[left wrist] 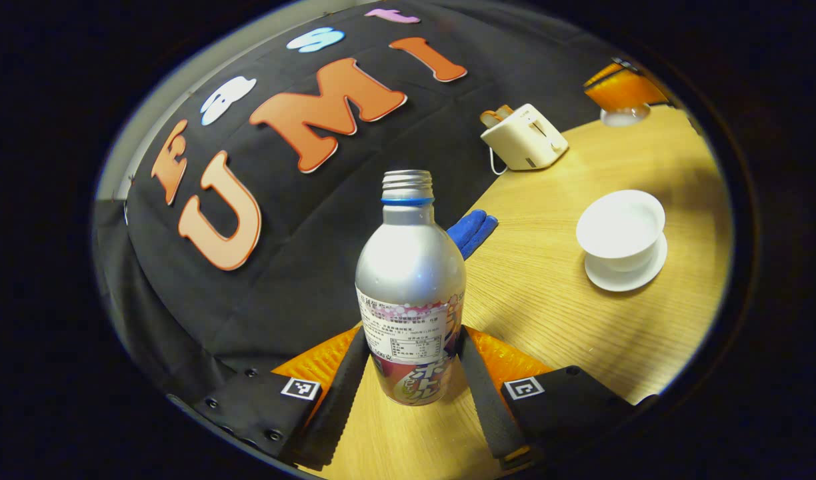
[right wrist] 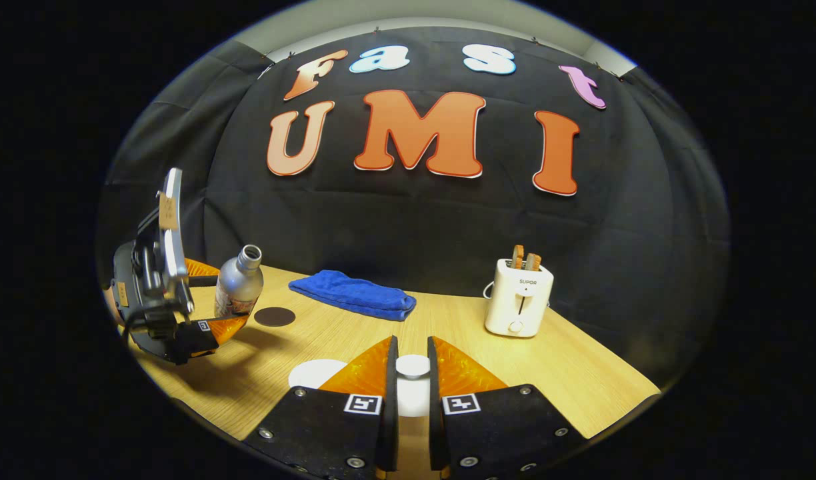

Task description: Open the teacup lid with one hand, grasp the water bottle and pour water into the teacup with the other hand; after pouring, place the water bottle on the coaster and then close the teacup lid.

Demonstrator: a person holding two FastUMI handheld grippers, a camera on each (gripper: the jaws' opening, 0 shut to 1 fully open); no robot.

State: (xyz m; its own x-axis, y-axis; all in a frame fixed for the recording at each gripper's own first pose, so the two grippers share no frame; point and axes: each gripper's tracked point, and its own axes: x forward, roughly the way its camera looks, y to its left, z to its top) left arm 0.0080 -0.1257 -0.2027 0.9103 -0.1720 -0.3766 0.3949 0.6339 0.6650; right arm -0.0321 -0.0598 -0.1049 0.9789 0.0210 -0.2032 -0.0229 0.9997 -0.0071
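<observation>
Bottle, uncapped ribbed-neck metal, is sitting clamped between your left gripper's two black pads in the left gripper view; the white teacup on its saucer is standing open well to the right on the wood-grain table. In the right gripper view, your right gripper is pinching the white lid's knob; the round dark coaster is lying just beside the tilted bottle, near a folded blue cloth and a toaster.

Reads "SUPOR" on the toaster front, at four o'clock from centre in the right gripper view. Bottle label print too small to make out.
</observation>
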